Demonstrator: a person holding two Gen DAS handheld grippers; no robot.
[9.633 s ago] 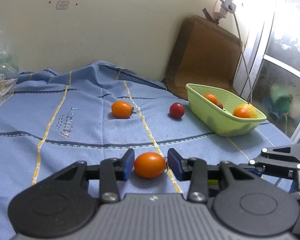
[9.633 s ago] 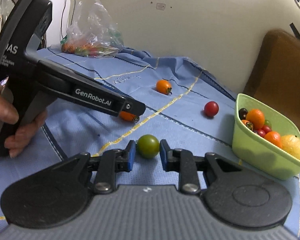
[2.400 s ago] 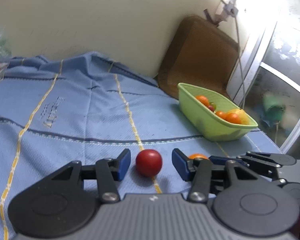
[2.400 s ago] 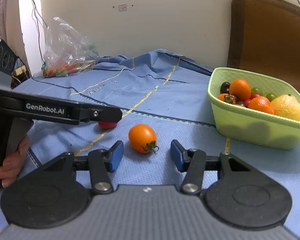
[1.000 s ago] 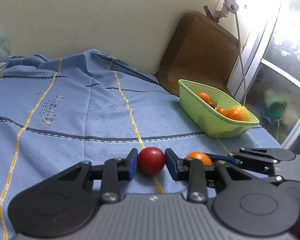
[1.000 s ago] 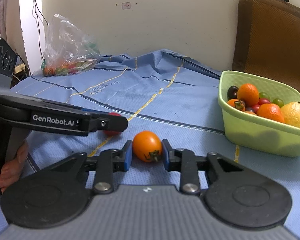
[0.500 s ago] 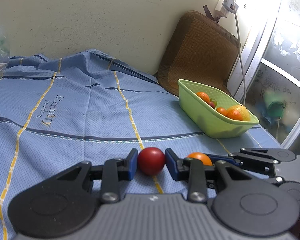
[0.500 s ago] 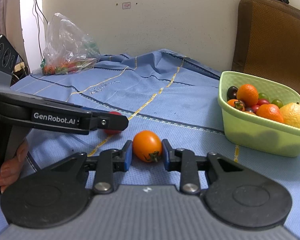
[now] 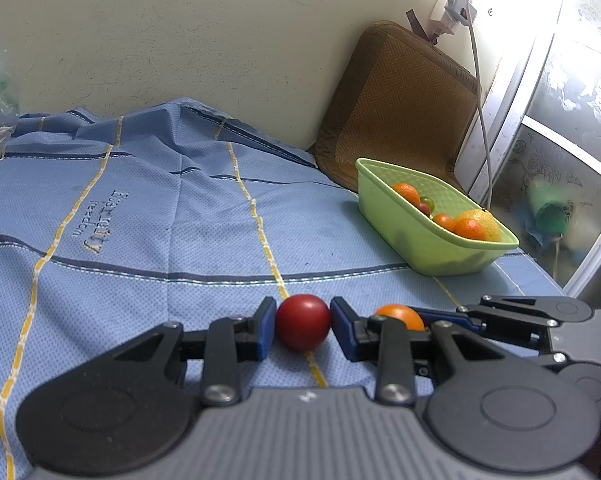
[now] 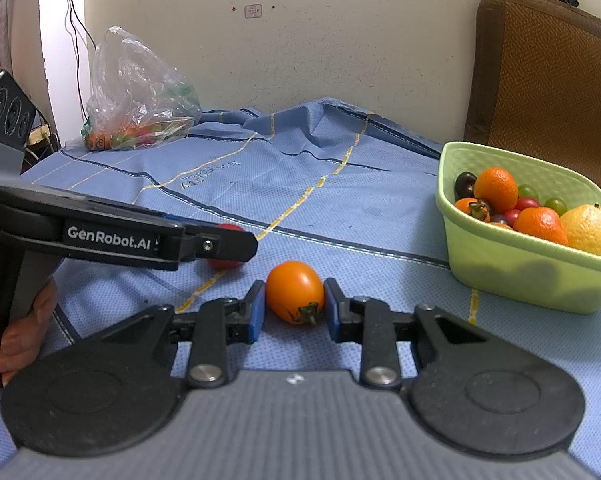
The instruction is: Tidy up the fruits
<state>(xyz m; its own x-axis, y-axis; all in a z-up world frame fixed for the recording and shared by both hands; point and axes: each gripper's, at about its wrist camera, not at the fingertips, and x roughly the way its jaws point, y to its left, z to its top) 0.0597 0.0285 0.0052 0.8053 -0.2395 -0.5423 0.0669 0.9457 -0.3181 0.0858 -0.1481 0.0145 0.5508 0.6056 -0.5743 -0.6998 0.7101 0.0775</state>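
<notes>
Cherry tomatoes are what both tools have hold of: the red cherry tomato (image 9: 303,322) sits pinched between the blue pads of the left tool (image 9: 303,328), and the orange cherry tomato (image 10: 295,297), oval with its dried green calyx turned toward the camera, is clamped the same way in the right tool (image 10: 294,307). Both fruits rest low against the blue cloth (image 9: 140,240), so neither looks lifted yet. Their skins are smooth, glossy and taut, and the pads meet them on curved flanks, so the grip area is small. My worry is a squirt-out: as a tool rises or swings, a round slick fruit could pop forward from between the pads and roll along the cloth, which has folds and a slope near the wall. Squeezing harder would probably split the skin instead. The two tools also sit just beside each other, the right tool's fingers lying immediately right of the left one's, so lifting both together risks a knock that jars a fruit loose. The green basket (image 10: 512,268) lies ahead and to the right of both tools, already holding oranges, a lemon, grapes and more tomatoes; a drop from too high could bounce a tomato off that heap and over the rim. A plastic bag of produce (image 10: 140,96) sits far ahead-left of the right tool.
</notes>
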